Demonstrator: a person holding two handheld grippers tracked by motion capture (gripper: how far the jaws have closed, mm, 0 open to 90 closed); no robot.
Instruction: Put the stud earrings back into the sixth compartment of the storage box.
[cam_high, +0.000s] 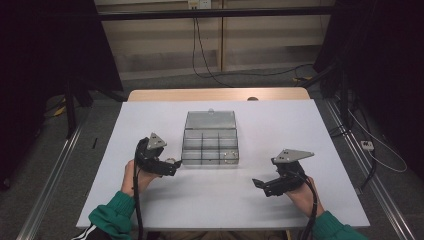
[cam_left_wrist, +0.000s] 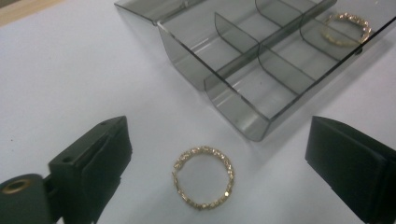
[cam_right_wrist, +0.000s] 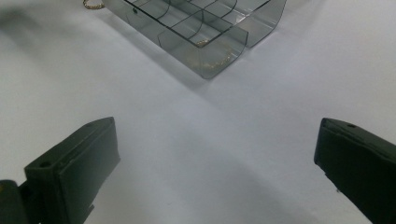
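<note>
A clear grey compartment box (cam_high: 210, 147) sits mid-table with its lid (cam_high: 210, 120) folded open behind it. A gold chain ring (cam_left_wrist: 203, 177) lies flat on the white table just outside the box's near left corner. My left gripper (cam_left_wrist: 217, 140) is open, its jaws standing on either side of that ring without touching it. A second gold ring (cam_left_wrist: 348, 28) rests in the near right compartment of the box (cam_left_wrist: 252, 70). My right gripper (cam_right_wrist: 217, 135) is open over bare table, well short of the box (cam_right_wrist: 196, 28), with nothing between its jaws.
The white table (cam_high: 300, 130) has free room on both sides of the box. A wooden strip (cam_high: 215, 94) runs along the table's far edge. Cables (cam_high: 205, 55) trail on the floor beyond, and metal rails flank the table.
</note>
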